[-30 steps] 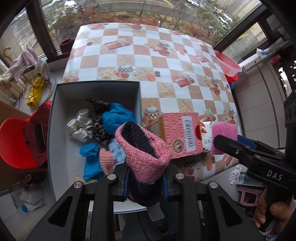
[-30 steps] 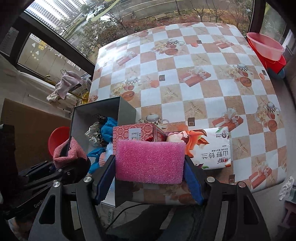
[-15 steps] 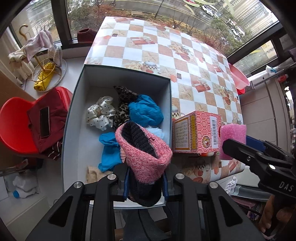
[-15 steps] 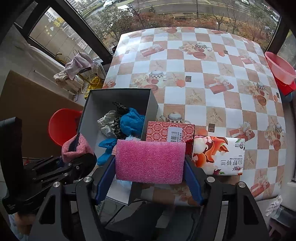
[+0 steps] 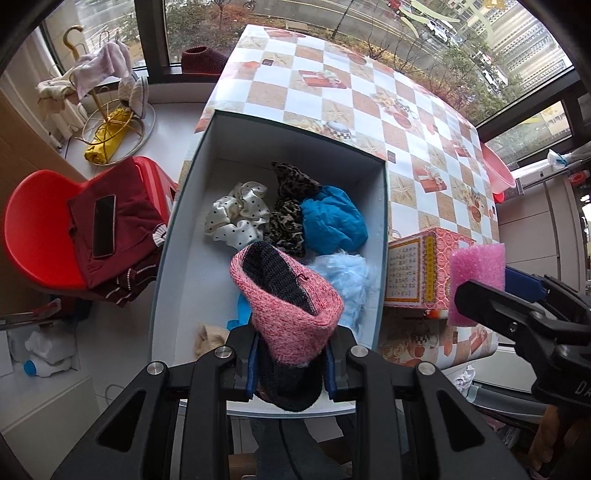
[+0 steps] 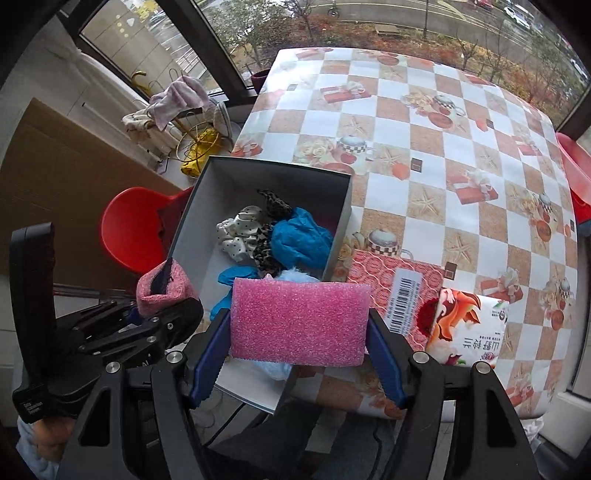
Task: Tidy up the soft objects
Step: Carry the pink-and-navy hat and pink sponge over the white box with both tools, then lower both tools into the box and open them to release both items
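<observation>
While left gripper [image 5: 290, 363] clamps pink knit hat [image 5: 286, 306], grey box [image 5: 184, 206] lies directly ahead, below; left nearer. Right view: right gripper [image 6: 299, 354] pinches pink foam pad [image 6: 299, 321], long axis crosswise, box ahead-left.

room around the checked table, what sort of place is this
Probably a glazed balcony or sunroom in a flat: big windows over a street, an oilcloth-covered table, and a red chair draped with clothes.
</observation>
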`<state>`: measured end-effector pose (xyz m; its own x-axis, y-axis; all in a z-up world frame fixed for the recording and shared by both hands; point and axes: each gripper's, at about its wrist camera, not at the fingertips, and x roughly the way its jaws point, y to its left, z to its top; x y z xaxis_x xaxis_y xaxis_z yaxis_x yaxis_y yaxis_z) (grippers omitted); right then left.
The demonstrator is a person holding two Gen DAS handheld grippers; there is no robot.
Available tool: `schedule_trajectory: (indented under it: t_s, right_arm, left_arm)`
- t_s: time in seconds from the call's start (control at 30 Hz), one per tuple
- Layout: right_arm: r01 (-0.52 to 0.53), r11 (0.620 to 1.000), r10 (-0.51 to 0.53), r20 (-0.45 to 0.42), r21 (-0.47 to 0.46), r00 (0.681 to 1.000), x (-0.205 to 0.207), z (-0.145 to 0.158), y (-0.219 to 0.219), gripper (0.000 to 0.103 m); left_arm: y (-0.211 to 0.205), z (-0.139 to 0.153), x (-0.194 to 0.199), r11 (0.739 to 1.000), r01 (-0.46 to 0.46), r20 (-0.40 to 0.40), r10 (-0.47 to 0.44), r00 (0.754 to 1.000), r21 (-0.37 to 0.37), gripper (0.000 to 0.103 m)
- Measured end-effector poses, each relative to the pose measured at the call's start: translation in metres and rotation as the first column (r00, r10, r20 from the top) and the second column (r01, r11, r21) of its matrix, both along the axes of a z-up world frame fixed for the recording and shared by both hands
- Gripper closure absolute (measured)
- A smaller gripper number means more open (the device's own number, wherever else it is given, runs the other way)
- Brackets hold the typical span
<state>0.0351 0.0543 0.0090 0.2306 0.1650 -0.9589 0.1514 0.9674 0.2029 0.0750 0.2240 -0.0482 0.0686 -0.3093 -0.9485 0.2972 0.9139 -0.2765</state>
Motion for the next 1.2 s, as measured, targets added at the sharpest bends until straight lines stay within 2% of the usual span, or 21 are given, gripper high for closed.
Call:
schedule_trajectory:
  t_s: [0.13,0.5,1.2]
  right_arm:
    - [-0.025,1.0,0.025,-0.002,0.004,1.0,0.011,-0.001,0.009,0.031]
    - [-0.094,0.995,0.095,-0.02,0.024,0.995,0.032,-0.01,0.035,0.031]
    - [-0.09,0.995,0.093,-0.074,0.044,0.993,0.05,-0.034,0.043,0.031]
  left_arm:
    - [0.006,-0.003,0.002,1.0,-0.009,0.018,0.008,1.0,0.027,0.074]
    - [0.019,-0.02,0.007,0.997,-0.035,-0.008,0.036,0.999,0.069,0.074]
    - [0.014,-0.042,0.009,0.994,-0.016,-0.048,0.022,0.999,0.112,0.074]
